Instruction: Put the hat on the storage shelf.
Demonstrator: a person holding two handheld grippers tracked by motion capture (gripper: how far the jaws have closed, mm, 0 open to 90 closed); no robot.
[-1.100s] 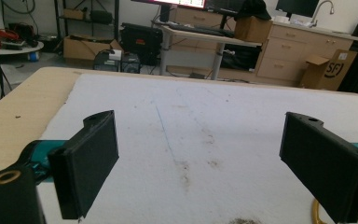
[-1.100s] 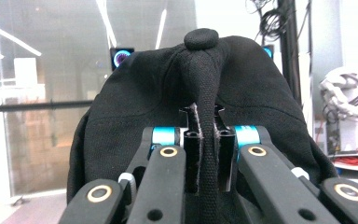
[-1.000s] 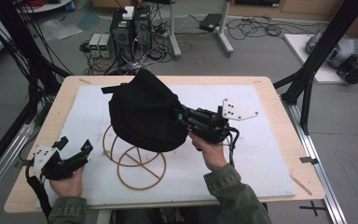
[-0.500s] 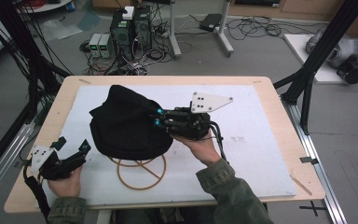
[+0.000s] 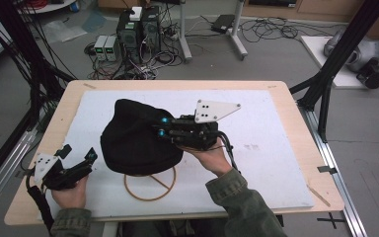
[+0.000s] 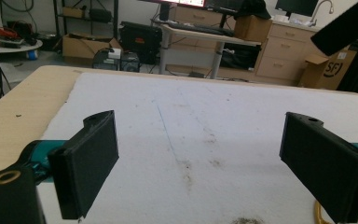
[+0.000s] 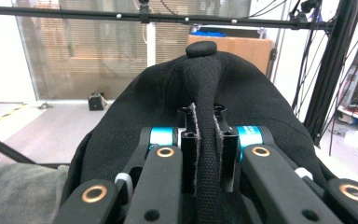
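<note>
The right claw (image 5: pixel 160 127) is clamped on a fold of a black cap (image 5: pixel 133 140). In the right gripper view its two pads are drawn in tight on a ridge of black cloth (image 7: pixel 208 154) that runs up between them to the button on the crown (image 7: pixel 202 48). The cap's body spreads out to either side beyond the claw, and its opening faces down and away, so what lies inside it cannot be told.

From the high view the cap hangs over the middle-left of the desk (image 5: pixel 286 94), above the white mat (image 5: pixel 256 128) that covers most of the top. It sits on or just over a tan wire stand, whose round base ring (image 5: pixel 150 185) with its crossing bar lies on the mat near the front edge, just under the cap's lower rim. Whether the cap's weight rests on the stand or in the claw cannot be told.

The left claw (image 5: pixel 76 157) is low at the desk's front-left corner, well apart from the cap. Its jaws are spread wide with nothing between them: the left gripper view shows bare, lightly stained mat (image 6: pixel 186 140) between the pads, and a sliver of the tan ring (image 6: pixel 319 212) at the lower right.
</note>
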